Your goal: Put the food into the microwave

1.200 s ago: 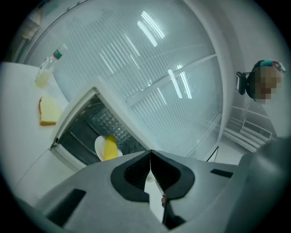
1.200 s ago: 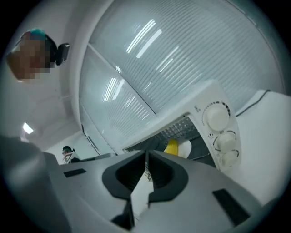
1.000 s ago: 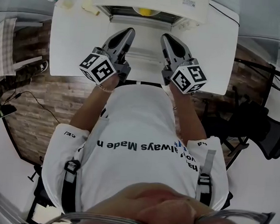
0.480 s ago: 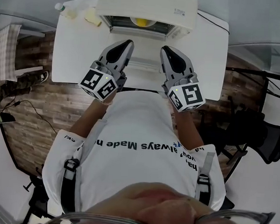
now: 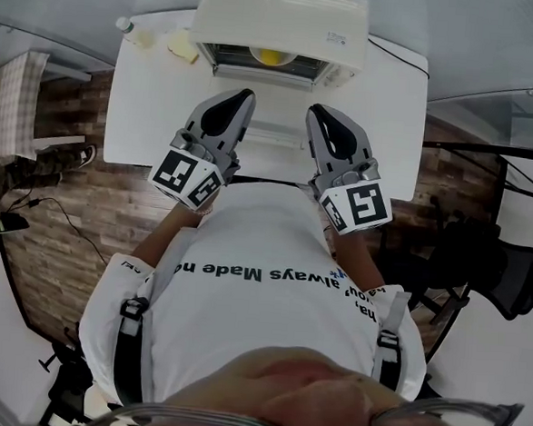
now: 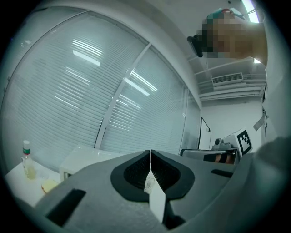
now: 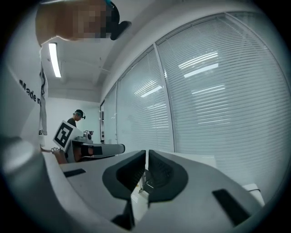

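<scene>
Mostly nothing moved: left gripper and right gripper stayed clenched, empty, short of the microwave; food already lay inside.

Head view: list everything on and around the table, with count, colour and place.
white rectangular table: one, white, ahead of the person
cream box-shaped microwave: one, cream, table's far edge, front open
round yellow food: one, yellow, inside the microwave
clear plastic bottle: one, clear, table's far left corner
pale yellow item: one, yellowish, left of the microwave
black office chair: one, black, right of the table
left tool: grey, shut, empty
right tool: grey, shut, empty
</scene>
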`<state>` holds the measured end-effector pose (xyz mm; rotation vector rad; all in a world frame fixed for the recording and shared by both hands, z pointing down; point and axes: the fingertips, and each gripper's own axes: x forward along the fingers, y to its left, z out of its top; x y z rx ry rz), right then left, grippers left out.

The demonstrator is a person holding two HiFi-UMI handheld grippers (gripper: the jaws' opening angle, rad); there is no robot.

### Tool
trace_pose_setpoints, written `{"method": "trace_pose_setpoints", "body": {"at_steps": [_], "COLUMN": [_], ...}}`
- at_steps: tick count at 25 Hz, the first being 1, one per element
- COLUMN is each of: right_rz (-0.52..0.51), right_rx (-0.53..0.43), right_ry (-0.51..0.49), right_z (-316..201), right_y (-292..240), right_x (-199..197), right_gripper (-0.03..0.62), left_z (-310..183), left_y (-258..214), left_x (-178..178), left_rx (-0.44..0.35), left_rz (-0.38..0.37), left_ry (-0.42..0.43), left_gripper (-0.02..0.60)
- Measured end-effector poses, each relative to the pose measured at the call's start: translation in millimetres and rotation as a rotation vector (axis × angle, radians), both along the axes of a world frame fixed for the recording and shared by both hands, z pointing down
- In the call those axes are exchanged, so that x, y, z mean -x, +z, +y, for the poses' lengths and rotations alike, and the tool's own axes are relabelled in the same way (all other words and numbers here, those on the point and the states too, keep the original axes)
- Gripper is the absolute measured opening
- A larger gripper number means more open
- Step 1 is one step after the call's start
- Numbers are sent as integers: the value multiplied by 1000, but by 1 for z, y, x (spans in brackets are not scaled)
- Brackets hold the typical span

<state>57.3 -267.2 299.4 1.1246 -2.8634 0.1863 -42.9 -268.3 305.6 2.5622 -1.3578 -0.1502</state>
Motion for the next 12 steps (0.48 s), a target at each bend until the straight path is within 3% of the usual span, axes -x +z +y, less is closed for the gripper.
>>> {"method": "trace_pose_setpoints", "body": {"at_steps": [12], "right_rz": [14], "right_rx": [-41], "right_ry": [-7], "right_z": [11], "right_y": [-20], "right_x": [-1], "right_gripper": [20], "left_z": [7], "left_y": [-12], "left_x": [-8], "left_rx": [-23], "left_rz": [-7], "left_ry": [21], "left_gripper": [12]}}
